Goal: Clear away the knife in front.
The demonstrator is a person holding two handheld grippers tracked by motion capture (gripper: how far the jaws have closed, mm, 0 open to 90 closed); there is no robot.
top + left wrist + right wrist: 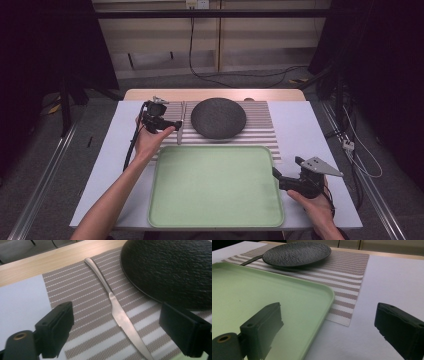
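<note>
A steel knife (117,310) lies on the striped placemat (82,305), left of a black textured plate (172,267). My left gripper (117,332) is open just above the mat, its jaws either side of the knife's blade without touching it. From above, the left gripper (167,125) hovers by the knife (181,122) next to the plate (218,117). A pale green tray (215,187) lies empty in front. My right gripper (329,330) is open over the tray's right rim (322,305), holding nothing; from above the right gripper (280,175) sits at the tray's right edge.
The placemat (260,130) lies on a white table cover (310,130), with a wooden table edge (215,94) behind. Bare white surface lies right of the tray. Cables trail on the floor behind the table.
</note>
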